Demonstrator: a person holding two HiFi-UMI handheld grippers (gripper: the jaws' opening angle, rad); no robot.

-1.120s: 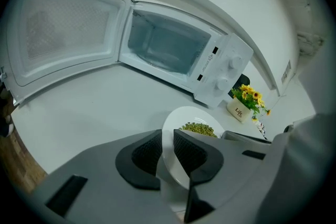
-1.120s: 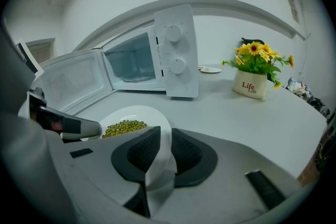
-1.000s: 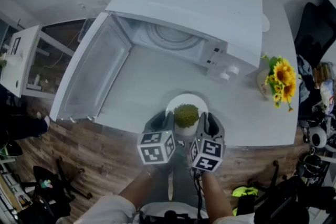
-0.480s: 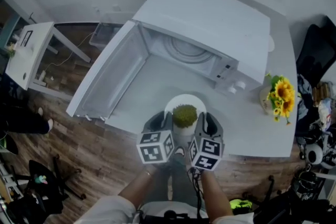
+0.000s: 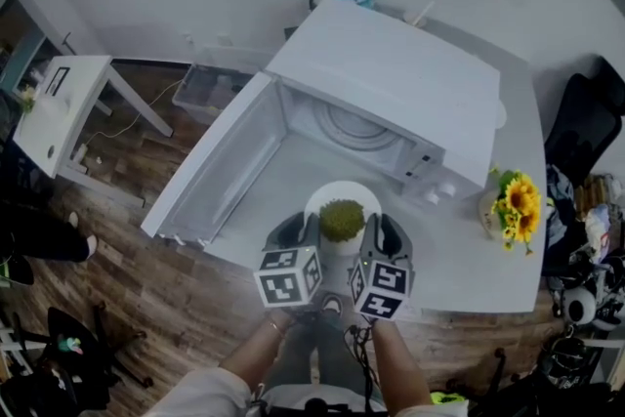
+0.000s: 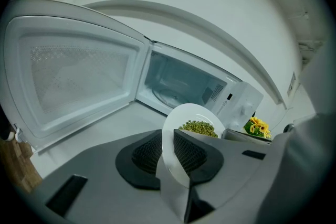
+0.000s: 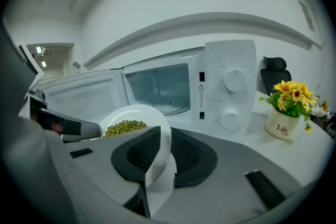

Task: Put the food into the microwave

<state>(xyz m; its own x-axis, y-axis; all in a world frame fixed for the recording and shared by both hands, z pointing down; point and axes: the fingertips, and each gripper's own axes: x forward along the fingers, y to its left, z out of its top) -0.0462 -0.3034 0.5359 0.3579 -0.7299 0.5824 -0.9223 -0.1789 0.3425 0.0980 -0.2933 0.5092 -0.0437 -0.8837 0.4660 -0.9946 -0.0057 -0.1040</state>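
L gripper (image 5: pixel 299 237) & R gripper (image 5: pixel 385 239) pinch plate (image 5: pixel 341 189) rim; hold level so peas (image 5: pixel 343 220) don't roll, steer into microwave (image 5: pixel 391 83) at 12 o'clock

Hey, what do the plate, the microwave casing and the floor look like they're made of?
Plate: likely glazed ceramic, maybe melamine; it is smooth, glossy white with a thin rim.
Microwave: the casing looks like white painted metal or plastic, with flat, even, satin surfaces.
Floor: wood or wood-look laminate, going by the brown planks with visible grain.
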